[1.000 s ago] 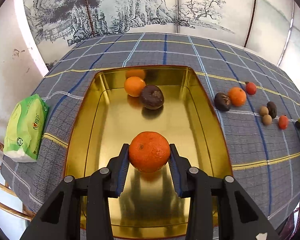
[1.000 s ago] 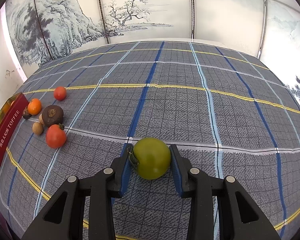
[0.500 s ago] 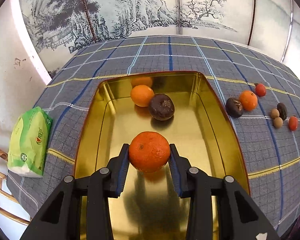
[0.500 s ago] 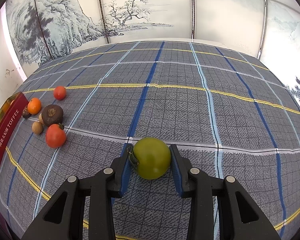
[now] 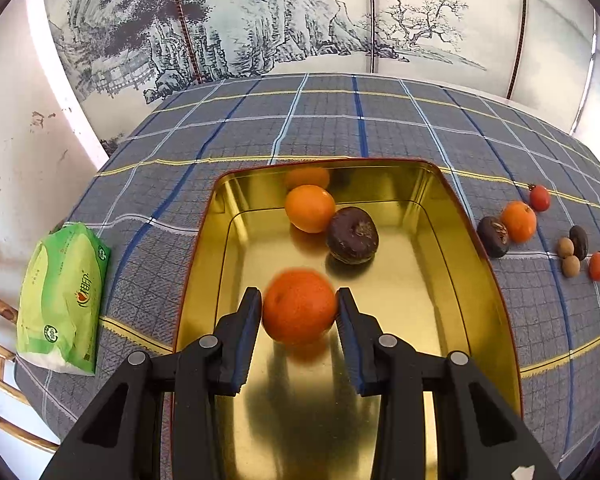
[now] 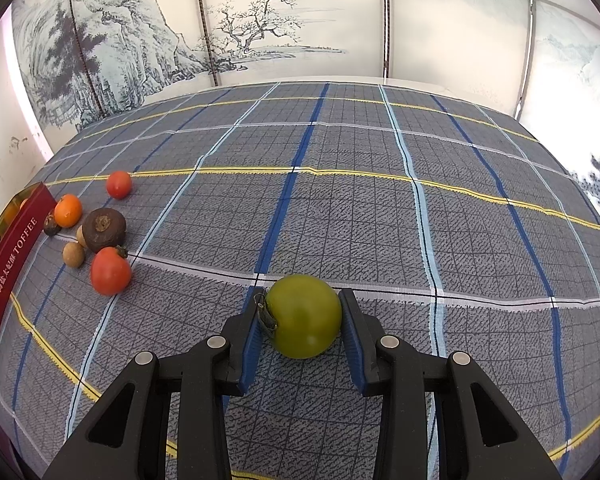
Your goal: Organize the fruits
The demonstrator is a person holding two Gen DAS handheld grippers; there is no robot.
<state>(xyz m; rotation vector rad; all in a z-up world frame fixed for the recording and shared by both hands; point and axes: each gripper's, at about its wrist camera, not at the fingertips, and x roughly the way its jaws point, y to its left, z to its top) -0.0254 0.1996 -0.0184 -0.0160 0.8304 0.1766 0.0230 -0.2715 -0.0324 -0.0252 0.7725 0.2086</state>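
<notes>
Noted mandarin (image 5: 299,306) smeared by blur between the pads of left claw (image 5: 299,312), over the glossy gold tin (image 5: 480,280) near its 6 o'clock end; could not tell whether clamped or loose. Logged a smooth orange (image 5: 310,208) and a wrinkled dark fruit (image 5: 352,235) toward the tin's 12 o'clock. Found right claw (image 6: 302,318) closed on a round, smooth green fruit (image 6: 304,316), dry calyx at 9 o'clock, over the table's checked woven cloth (image 6: 340,200). Saw the tin cut off at 9 o'clock in the right view.
</notes>
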